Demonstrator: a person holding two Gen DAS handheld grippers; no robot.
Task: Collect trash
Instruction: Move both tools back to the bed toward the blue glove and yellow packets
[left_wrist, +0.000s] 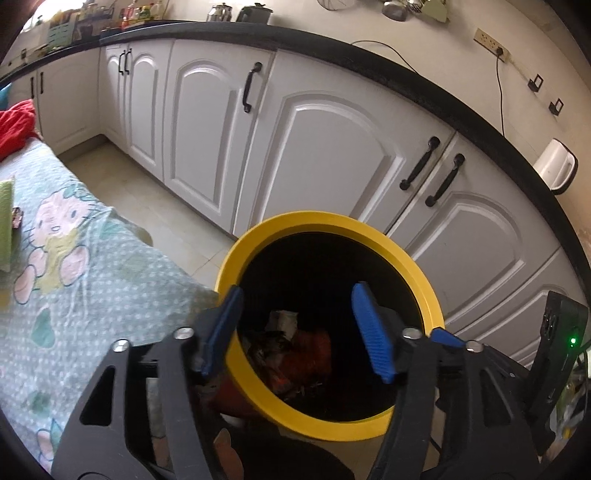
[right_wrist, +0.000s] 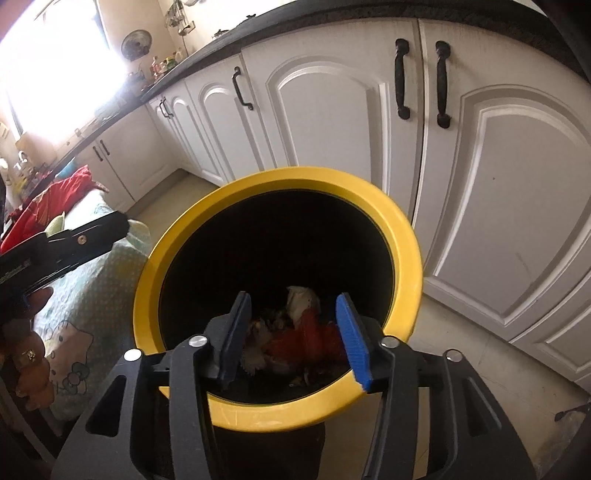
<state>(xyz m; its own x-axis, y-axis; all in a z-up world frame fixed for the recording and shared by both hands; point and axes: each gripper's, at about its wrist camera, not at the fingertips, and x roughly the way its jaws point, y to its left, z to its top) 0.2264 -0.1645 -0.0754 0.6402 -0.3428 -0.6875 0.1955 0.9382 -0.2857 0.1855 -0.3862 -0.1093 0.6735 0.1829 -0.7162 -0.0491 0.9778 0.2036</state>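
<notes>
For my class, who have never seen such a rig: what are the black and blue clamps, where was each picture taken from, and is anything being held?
There is no robot: a person holds a clamp-like tool in each hand, with a camera looking along its two blue-padded fingers. One picture comes from the left gripper, the other from the right gripper. Both hang above a yellow-rimmed bin standing by white kitchen cupboards. Inside lies crumpled trash, red and pale. Both pairs of jaws stand apart with nothing between them. Beside the bin is a cartoon-print cloth.
</notes>
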